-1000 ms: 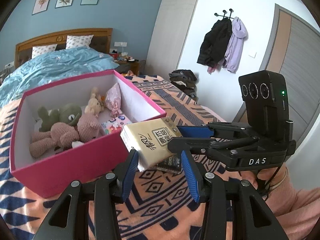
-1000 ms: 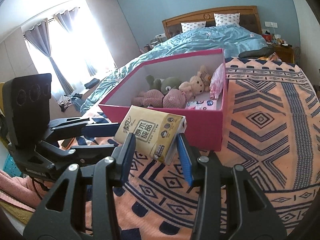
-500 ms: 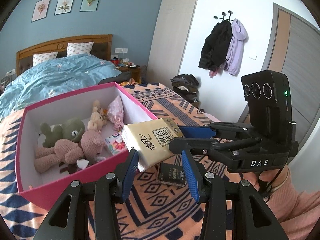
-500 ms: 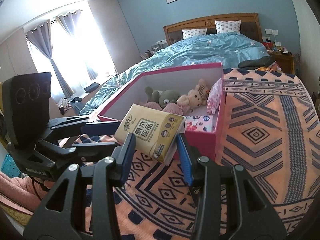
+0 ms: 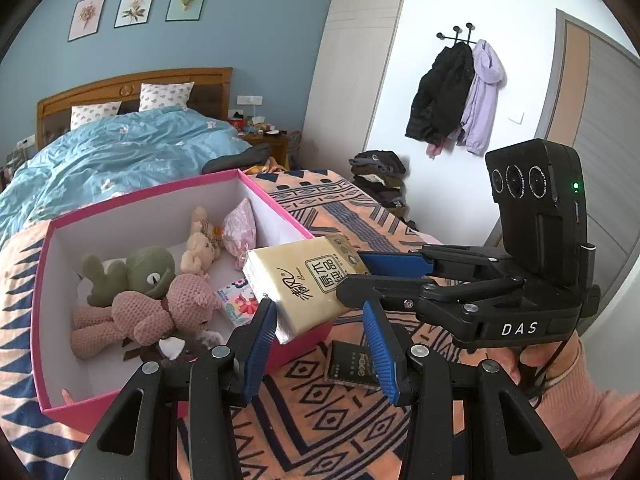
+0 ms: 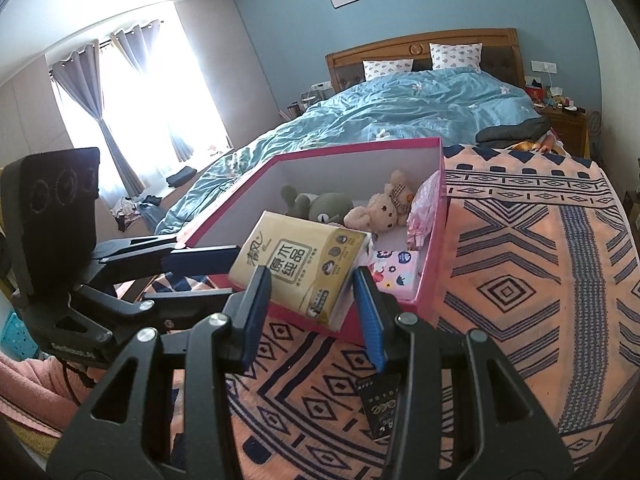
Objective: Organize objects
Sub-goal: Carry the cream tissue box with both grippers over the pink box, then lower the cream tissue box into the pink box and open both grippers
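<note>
Several toys already lie in the pink box (image 5: 280,216) on the bed in my left view, where my left gripper (image 5: 320,340) and right gripper (image 5: 360,276) clamp the tissue pack (image 5: 304,280) together over its near corner; my right view shows the black packet (image 6: 380,404) still left on the blanket (image 6: 520,280).

1 pink box (image 5: 168,396), 3 plush toys (image 5: 136,312), 1 tissue pack (image 5: 308,284).

right gripper (image 5: 394,276) body: "DAS" | tissue pack (image 5: 306,280): "原木纯品" | black packet (image 5: 352,366): "Face"
</note>
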A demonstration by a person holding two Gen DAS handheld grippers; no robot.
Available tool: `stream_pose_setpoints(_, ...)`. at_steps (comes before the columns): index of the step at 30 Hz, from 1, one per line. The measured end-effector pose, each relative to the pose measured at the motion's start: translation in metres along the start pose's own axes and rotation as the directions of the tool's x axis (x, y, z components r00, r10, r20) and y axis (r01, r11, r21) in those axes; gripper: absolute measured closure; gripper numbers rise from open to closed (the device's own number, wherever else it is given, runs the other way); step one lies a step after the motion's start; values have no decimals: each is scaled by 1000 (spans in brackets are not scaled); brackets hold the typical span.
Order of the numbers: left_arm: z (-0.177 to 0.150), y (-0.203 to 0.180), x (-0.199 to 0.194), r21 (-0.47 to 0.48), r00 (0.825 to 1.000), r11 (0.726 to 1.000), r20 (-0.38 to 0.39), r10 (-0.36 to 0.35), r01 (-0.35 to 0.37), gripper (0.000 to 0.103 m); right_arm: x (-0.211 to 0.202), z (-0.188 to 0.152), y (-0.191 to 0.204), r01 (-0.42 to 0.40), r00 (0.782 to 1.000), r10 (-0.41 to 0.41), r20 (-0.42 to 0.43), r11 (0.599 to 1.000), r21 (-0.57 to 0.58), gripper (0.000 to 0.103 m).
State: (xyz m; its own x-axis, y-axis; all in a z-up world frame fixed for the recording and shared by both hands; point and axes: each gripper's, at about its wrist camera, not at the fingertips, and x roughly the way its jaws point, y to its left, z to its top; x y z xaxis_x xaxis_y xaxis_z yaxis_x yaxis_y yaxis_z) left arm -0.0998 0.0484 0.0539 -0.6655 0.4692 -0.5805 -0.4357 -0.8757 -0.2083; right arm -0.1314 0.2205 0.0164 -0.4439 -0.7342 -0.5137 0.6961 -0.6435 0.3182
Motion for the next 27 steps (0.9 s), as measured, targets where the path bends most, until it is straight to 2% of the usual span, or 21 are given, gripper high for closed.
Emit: stream_pose_setpoints(27, 14, 33, 28, -80, 999, 997, -37, -12, 9, 58, 27, 22, -15, 18, 999, -18, -39, 1000, 6, 57)
